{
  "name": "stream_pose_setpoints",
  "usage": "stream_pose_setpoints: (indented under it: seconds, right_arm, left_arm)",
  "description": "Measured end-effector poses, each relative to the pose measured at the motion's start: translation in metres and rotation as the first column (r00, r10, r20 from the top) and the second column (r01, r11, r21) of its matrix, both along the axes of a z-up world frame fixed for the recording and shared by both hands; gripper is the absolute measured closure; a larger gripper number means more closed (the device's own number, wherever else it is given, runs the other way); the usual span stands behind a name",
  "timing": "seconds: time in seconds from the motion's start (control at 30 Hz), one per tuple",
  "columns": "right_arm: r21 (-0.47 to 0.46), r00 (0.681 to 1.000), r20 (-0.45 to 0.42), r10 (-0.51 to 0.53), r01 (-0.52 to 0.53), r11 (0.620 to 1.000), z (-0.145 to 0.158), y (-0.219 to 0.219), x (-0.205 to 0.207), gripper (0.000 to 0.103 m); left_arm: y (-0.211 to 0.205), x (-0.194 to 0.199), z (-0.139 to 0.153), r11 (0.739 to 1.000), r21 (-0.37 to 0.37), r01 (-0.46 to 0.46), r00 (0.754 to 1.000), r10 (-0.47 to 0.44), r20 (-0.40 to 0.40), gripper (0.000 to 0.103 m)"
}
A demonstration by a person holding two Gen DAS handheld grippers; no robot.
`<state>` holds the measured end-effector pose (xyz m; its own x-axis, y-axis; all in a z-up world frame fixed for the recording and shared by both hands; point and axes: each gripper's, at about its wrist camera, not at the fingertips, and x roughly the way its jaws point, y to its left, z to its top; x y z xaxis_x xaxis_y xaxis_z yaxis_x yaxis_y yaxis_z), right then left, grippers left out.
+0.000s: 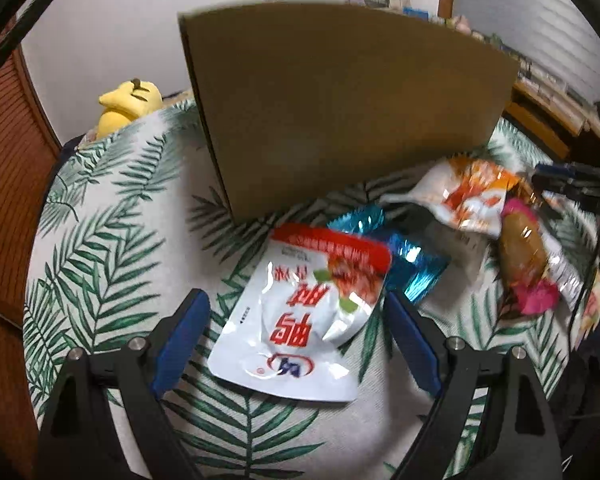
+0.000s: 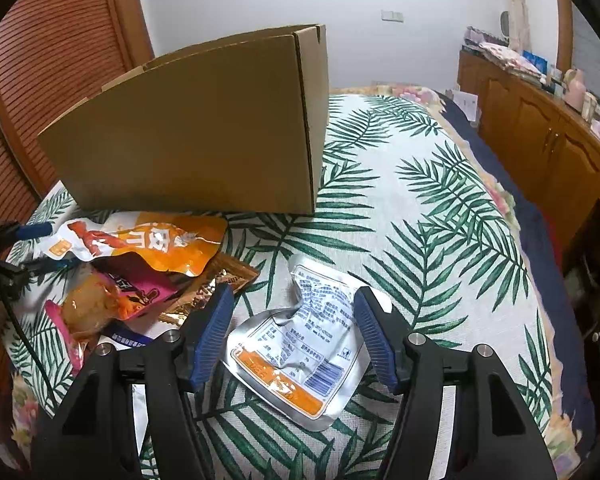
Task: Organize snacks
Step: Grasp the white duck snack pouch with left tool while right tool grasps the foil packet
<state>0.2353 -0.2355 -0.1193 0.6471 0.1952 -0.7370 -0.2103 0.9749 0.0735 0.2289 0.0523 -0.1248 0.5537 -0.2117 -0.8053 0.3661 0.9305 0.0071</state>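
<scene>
The bed [image 2: 440,208], covered with a palm-leaf print spread, carries all items. A cardboard box [image 2: 204,136] stands upright toward the far side of the bed; its inside is not visible from either view.

A loose heap of snack packets lies on the spread just in front of the box's near wall. It includes an orange-and-white pouch [image 2: 148,244], a pink-wrapped snack [image 2: 112,300] and a blue foil packet [image 1: 408,264].

Two packets lie apart from the heap, nearer the bed's front edge:

1. A white-and-red pouch [image 1: 304,320] lies flat, printed face up. The left gripper [image 1: 296,344] hovers over it with its fingers [image 1: 180,340] spread wide, one on each side of the pouch and not pressing it.
2. A silver pouch [image 2: 300,344] lies label side up, crumpled at its upper end. The right gripper [image 2: 296,340] straddles it with fingers partly spread, clear of the foil.

Handling judgement: both pouches look light, thin and pliable, with glossy film likely to slip. Flat on a soft spread, they offer little edge. Grip across the narrow width near a sealed seam or a raised crease, where the film is stiffest. Avoid squeezing the filled centre.
</scene>
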Motion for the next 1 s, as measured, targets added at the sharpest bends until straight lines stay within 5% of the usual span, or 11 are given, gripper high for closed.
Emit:
stream_pose_setpoints:
  seconds: [0.13, 0.73, 0.9, 1.0]
  right_arm:
    - [0.010, 1.000, -0.006, -0.003, 0.004, 1.000, -0.001, -0.003, -0.002, 0.038]
    - [0.010, 0.999, -0.037, -0.013, 0.014, 1.000, -0.002, -0.004, -0.011, 0.033]
    - [0.006, 0.998, -0.051, -0.021, 0.022, 1.000, -0.003, -0.004, -0.006, 0.033]
    - [0.014, 0.998, -0.060, -0.029, 0.030, 0.999, -0.004, -0.005, 0.000, 0.032]
  left_arm:
    - [0.003, 0.000, -0.003, 1.000, -0.014, -0.002, 1.000, 0.001, -0.023, 0.000]
    - [0.013, 0.007, -0.003, 1.000, 0.002, 0.008, 0.997, -0.008, -0.078, 0.000]
    - [0.014, 0.011, -0.002, 1.000, -0.009, 0.019, 0.997, -0.019, -0.068, 0.003]
    - [0.011, 0.012, 0.000, 0.999, -0.009, 0.036, 0.998, -0.037, -0.050, 0.014]
